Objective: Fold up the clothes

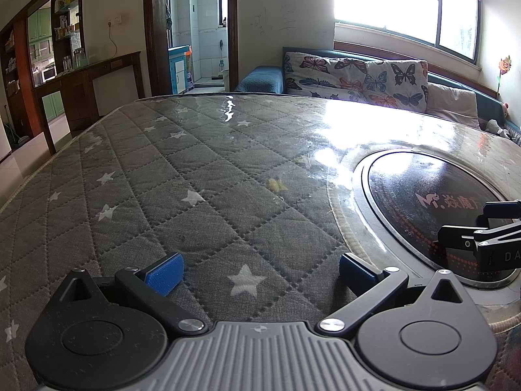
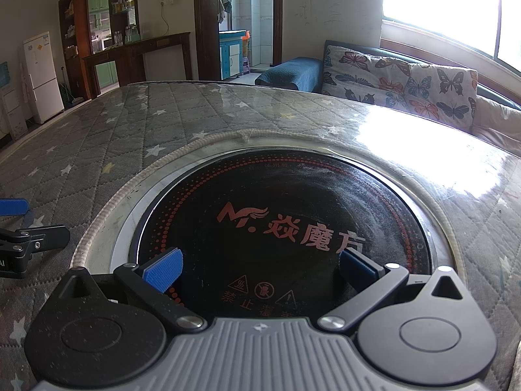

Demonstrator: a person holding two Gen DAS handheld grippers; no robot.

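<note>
1. Left gripper: jaws spread wide, nothing between the blue pads. It sits low over the grey quilted star-print table cover, which fills the centre and left of its frame.

2. Right gripper: jaws likewise spread wide and empty. Below it, filling the lower centre of its frame, is the round black induction cooktop set into the table, red lettering on it.

3. The two grippers are side by side: the right one's finger shows at the right edge of the left view, the left one's at the left edge of the right view.

4. Clothes: none visible in either view. The table surface is bare cover under a clear glossy sheet. No garment lies ahead of either pair of fingers.

5. Key relation, as a judgement: with no garment in sight, its direction, long axis and the nearer hand cannot be told. It presumably lies outside both frames.

6. Background, upper right of both frames: butterfly-print cushion on a sofa under a bright window; not a task item.
</note>
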